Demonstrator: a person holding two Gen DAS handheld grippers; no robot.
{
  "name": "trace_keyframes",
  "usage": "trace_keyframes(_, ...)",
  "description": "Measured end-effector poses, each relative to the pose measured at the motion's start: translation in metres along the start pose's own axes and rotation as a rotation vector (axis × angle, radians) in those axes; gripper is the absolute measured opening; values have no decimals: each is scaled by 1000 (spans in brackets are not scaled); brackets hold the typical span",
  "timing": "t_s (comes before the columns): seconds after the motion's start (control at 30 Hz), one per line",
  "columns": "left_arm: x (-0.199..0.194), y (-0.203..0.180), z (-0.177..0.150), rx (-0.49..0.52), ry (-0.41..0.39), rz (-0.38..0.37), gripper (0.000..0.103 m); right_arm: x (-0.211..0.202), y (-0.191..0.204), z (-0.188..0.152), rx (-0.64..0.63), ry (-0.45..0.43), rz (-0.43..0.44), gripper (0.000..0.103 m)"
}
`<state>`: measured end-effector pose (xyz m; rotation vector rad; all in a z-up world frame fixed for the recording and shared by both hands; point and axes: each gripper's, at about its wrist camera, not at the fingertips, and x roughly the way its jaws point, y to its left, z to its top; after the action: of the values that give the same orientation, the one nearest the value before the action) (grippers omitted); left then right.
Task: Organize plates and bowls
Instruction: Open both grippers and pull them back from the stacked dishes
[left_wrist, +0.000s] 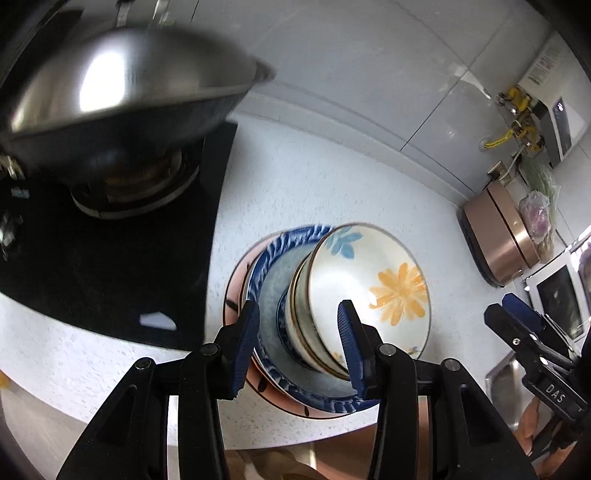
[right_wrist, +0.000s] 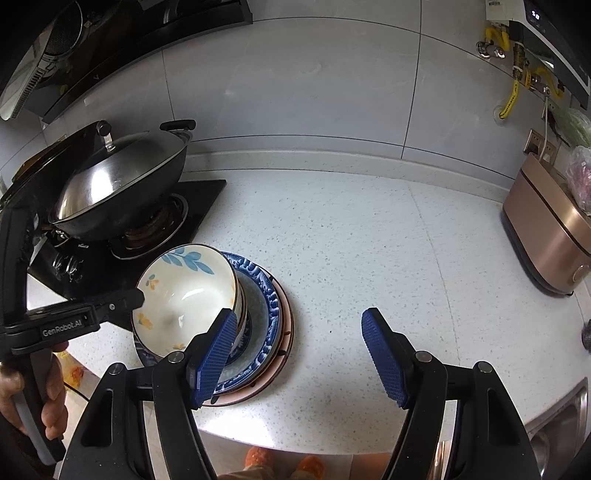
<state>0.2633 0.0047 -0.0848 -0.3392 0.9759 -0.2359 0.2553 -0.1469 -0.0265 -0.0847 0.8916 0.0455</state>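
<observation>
A stack of dishes stands on the white counter: a pink plate (right_wrist: 282, 354) at the bottom, a blue-patterned plate (right_wrist: 264, 306) on it, then nested bowls topped by a white flower bowl (right_wrist: 184, 295). The same stack shows in the left wrist view, with the flower bowl (left_wrist: 369, 280) over the blue plate (left_wrist: 273, 280) and pink plate (left_wrist: 236, 280). My left gripper (left_wrist: 299, 332) is open, its jaws on either side of the bowls' near rim, not closed on them. It also shows in the right wrist view (right_wrist: 138, 297). My right gripper (right_wrist: 299, 354) is open and empty, just right of the stack.
A lidded wok (right_wrist: 122, 188) sits on the black gas hob (right_wrist: 92, 266) left of the stack. A copper-coloured appliance (right_wrist: 546, 229) stands at the right by the wall. A steel sink (right_wrist: 561, 428) lies at the near right. The counter's front edge curves close below the stack.
</observation>
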Motion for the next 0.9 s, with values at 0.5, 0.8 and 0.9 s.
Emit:
trace_keyframes(0.5, -32, -44, -26, 118, -107, 84, 46, -22, 1, -20, -3, -47, 41, 103)
trace_keyframes(0.8, -45, -80, -67, 127, -129, 128, 46, -54, -20, -59, -16, -74, 49, 103)
trace_keyframes(0.9, -53, -92, -85, 129, -135, 144, 46, -70, -30, -77, -14, -77, 57, 103)
